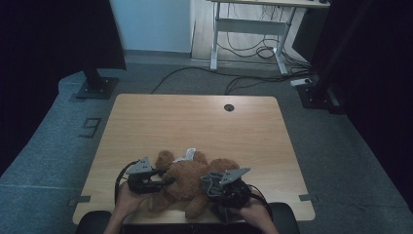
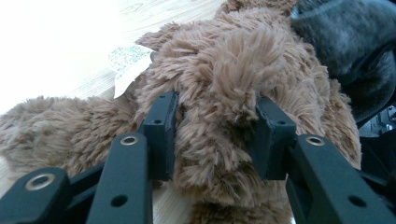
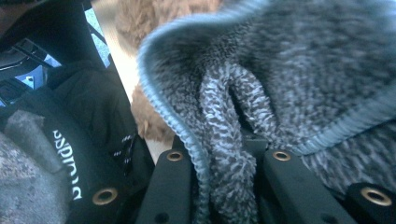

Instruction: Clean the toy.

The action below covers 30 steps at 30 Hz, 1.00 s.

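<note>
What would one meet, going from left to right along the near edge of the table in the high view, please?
Left gripper → brown teddy bear → grey knitted cloth → right gripper.

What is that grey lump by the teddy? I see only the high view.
Observer: A grey knitted cloth; the right gripper is shut on a fold of it.
Operator: Is the other tool gripping the bear?
Observer: Yes, the left gripper has its jaws pressed into the teddy bear's fur on both sides.
Operator: What is the white bit behind the bear?
Observer: A sewn-in label with fine print, too small to read.
</note>
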{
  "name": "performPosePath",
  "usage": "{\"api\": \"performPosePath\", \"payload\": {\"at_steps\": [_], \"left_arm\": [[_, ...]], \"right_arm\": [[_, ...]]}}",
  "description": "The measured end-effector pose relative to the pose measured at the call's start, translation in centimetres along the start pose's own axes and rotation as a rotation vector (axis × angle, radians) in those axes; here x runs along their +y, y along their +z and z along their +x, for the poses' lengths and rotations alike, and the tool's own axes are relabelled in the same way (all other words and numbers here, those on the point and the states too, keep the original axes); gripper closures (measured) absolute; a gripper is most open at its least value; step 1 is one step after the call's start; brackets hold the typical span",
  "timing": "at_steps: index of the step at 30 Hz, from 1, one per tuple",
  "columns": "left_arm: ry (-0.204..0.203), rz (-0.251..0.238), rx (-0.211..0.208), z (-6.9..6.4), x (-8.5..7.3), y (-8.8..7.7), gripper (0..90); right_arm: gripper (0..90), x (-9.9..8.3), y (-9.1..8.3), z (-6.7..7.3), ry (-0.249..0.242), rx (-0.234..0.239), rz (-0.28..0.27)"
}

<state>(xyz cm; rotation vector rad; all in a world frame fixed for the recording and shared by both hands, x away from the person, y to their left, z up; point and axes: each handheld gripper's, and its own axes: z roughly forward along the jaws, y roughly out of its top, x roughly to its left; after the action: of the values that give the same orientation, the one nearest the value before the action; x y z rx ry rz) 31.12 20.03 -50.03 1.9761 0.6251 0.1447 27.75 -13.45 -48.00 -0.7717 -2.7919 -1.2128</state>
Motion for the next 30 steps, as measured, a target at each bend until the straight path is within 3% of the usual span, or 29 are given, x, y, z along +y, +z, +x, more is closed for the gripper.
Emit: {"api": "performPosePath", "payload": {"at_steps": [6, 12, 16, 19, 23, 26, 30], "left_arm": [[0.001, 0.001, -0.003, 0.0, 0.0, 0.0, 55.2], [0.002, 0.001, -0.005, 0.0, 0.0, 0.0, 55.3], [-0.001, 0.0, -0.004, 0.1, -0.1, 0.0, 55.2], [-0.005, 0.0, -0.003, 0.1, -0.1, 0.0, 55.2], [-0.004, 0.0, -0.003, 0.1, -0.1, 0.0, 55.3], [-0.005, -0.001, -0.004, 0.1, -0.1, 0.0, 55.2], [-0.004, -0.002, -0.003, 0.1, -0.1, 0.0, 55.2]], "right_arm": [[78.5, -1.9, 0.8, -0.1, 0.033, 0.011, 0.005], [78.5, -3.6, 1.3, -0.4, 0.057, -0.012, 0.044], [78.4, -4.1, 0.6, -0.5, 0.057, -0.047, 0.085], [78.4, -3.3, -1.3, -0.2, 0.046, -0.056, 0.056], [78.4, -0.8, -3.5, 0.8, -0.009, -0.067, -0.034], [78.3, 1.3, -3.6, 1.4, -0.05, -0.049, -0.089], [77.6, 3.4, -1.8, 2.2, -0.085, -0.003, -0.121]]}}
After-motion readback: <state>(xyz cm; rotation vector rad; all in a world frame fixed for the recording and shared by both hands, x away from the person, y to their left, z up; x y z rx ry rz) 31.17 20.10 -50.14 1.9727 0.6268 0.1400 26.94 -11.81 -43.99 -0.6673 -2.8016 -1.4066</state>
